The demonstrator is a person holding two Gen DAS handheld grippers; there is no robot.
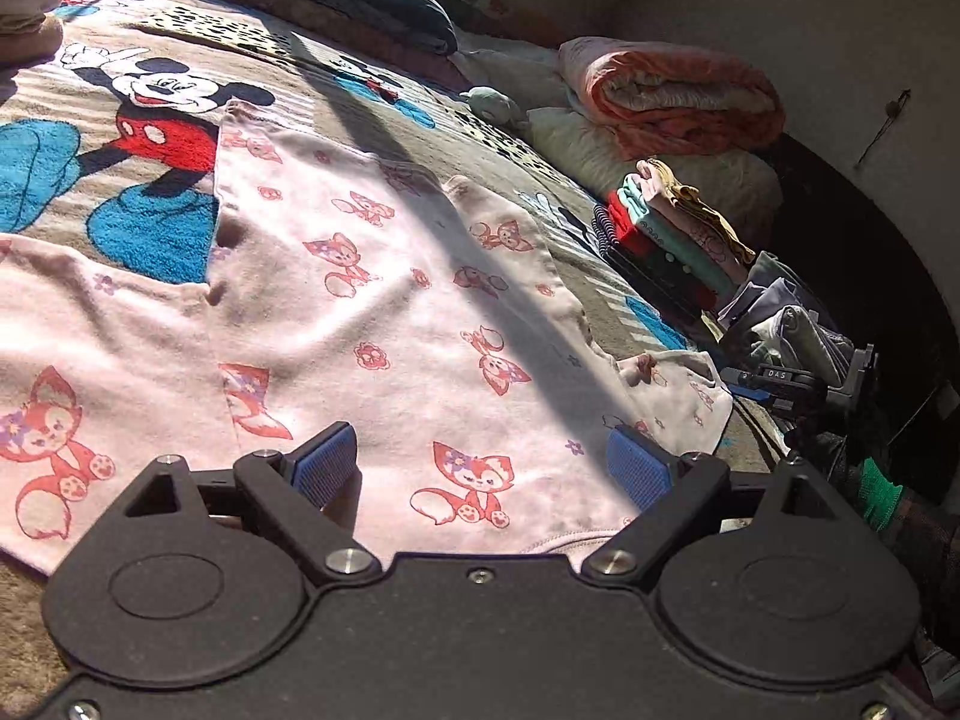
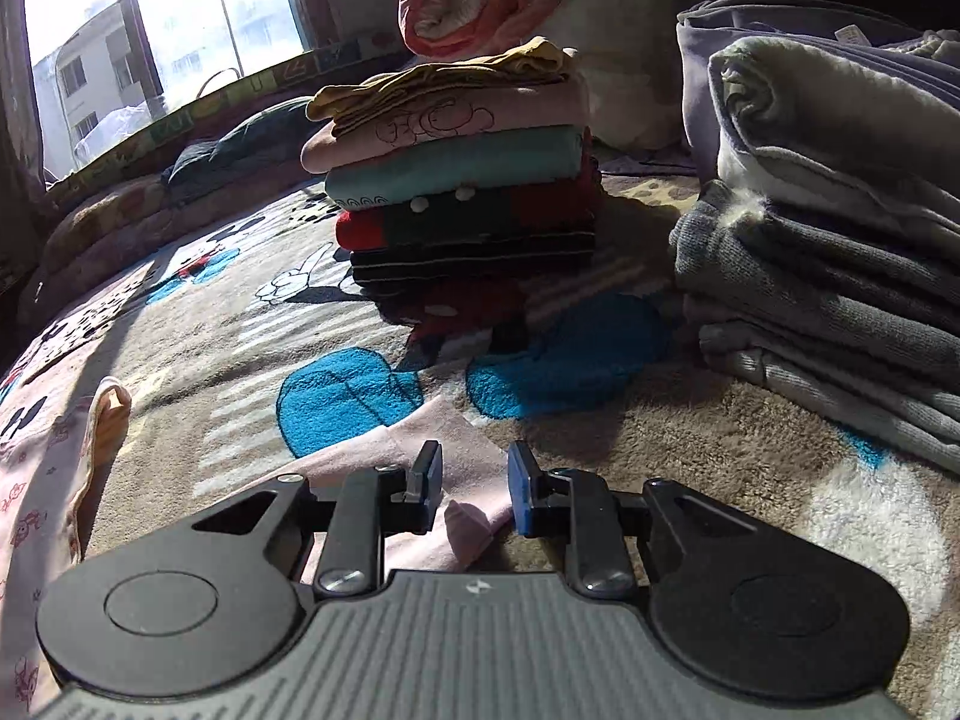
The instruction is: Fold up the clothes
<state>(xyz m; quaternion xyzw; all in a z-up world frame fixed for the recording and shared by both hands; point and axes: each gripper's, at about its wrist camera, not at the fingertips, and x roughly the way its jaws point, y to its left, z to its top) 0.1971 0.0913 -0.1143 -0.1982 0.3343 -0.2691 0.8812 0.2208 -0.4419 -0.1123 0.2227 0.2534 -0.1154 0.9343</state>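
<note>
The right gripper point(image 2: 475, 483) is a little open over a pink cloth point(image 2: 420, 450) on the cartoon blanket point(image 2: 252, 324). Behind it sits a stack of folded clothes point(image 2: 462, 180).

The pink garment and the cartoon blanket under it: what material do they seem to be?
Pink garment: thin soft knit, probably cotton jersey; matte, wrinkles easily. Cartoon blanket: plush fleece, likely synthetic; fuzzy pile shows.
</note>
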